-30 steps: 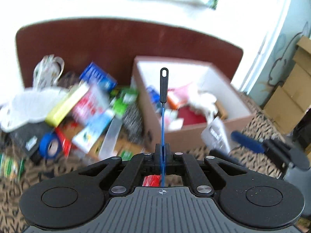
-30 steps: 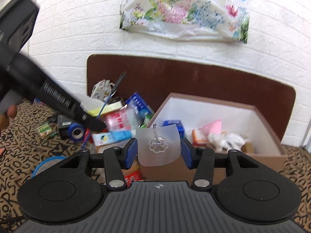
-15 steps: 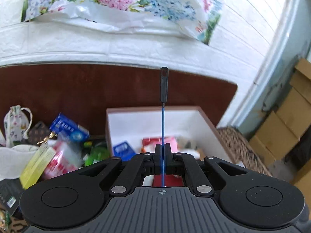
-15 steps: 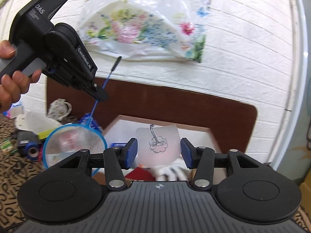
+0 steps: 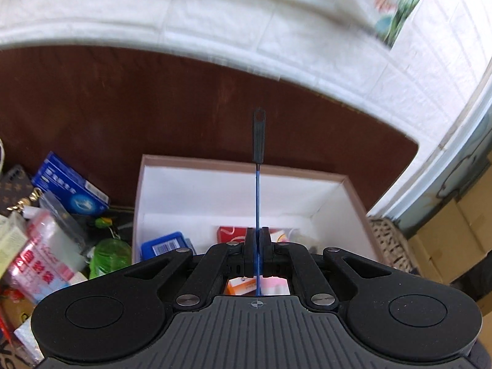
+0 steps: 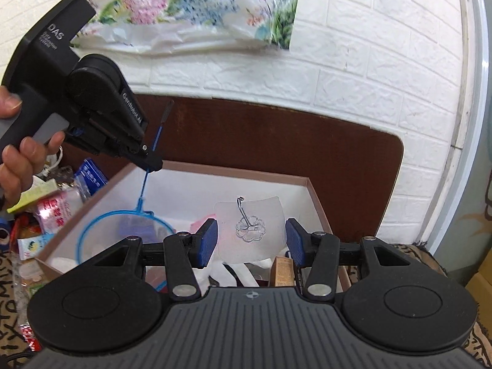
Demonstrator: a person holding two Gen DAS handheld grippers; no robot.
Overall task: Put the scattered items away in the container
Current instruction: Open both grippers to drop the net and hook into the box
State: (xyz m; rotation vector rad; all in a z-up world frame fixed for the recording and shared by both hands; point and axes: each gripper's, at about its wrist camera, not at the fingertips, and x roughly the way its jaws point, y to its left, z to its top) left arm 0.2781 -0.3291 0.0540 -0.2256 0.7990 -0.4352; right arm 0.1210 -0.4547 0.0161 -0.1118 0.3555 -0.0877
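Observation:
My left gripper (image 5: pixel 257 236) is shut on the thin blue shaft of a small hand net (image 5: pixel 257 166), whose black handle sticks up ahead of the jaws. In the right wrist view the left gripper (image 6: pixel 150 161) hangs over the box's left side, and the net's blue hoop (image 6: pixel 123 233) dangles below it inside the box. My right gripper (image 6: pixel 250 240) is shut on a clear adhesive wall hook (image 6: pixel 249 227), held upright above the open cardboard box (image 6: pixel 313 196). The box (image 5: pixel 353 196) has white inner walls and holds several small items.
A pile of scattered items lies left of the box: a blue carton (image 5: pixel 70 189), a pink-printed packet (image 5: pixel 46 264), a green bottle (image 5: pixel 109 253). A brown board (image 6: pixel 276 135) and white brick wall stand behind. Cardboard cartons (image 5: pixel 455 240) sit at the right. A hand (image 6: pixel 18 160) grips the left tool.
Both grippers have travelled from the pile side to above the box, each keeping its item. The net's hoop now hangs inside the box instead of beside it.

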